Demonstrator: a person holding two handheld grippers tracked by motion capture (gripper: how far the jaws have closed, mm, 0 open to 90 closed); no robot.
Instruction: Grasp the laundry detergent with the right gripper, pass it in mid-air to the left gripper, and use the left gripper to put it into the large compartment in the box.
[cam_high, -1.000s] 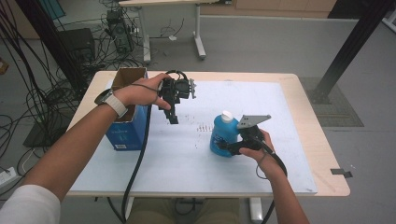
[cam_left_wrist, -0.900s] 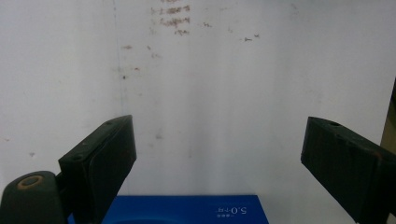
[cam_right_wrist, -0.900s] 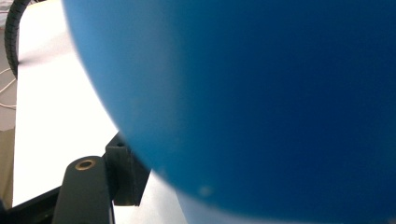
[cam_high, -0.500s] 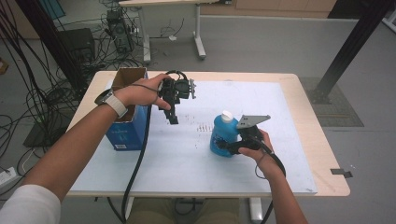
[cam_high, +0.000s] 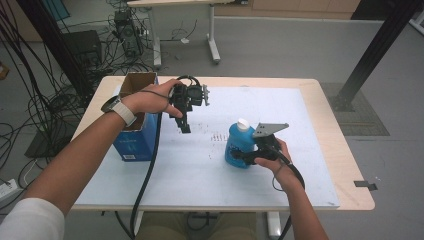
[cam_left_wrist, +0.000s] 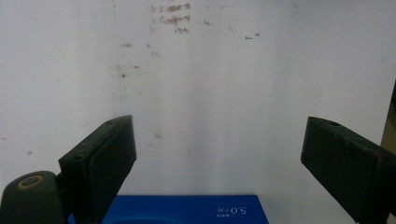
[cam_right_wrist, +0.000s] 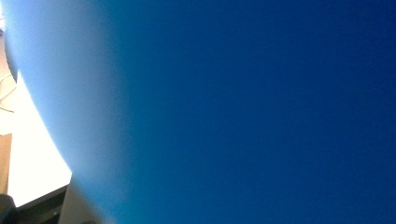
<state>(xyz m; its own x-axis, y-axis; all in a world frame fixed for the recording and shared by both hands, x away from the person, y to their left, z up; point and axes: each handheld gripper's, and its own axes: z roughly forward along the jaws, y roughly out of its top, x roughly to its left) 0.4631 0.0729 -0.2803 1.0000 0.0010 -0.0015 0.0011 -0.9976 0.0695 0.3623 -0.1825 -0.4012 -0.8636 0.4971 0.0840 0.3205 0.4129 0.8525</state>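
Two claws: left claw (cam_high: 186, 127) raised, gaping, empty; right claw (cam_high: 239, 156) low, apparently closing on blue bottle (cam_high: 239, 145).

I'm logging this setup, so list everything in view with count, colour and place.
Bottle: one, blue with white cap, upright right of the table's middle, right gripper against its side.
Box: one, blue with brown open flaps, table's left side.
Sheet: one, white, covering the tabletop.
Table: one, light wood.
Second table: one, white legs, behind.
Cables: many, black, on the floor at left.
Left gripper: black, jaws open, hanging above the sheet beside the box.
Right gripper: black, jaws have just been closing around the bottle.
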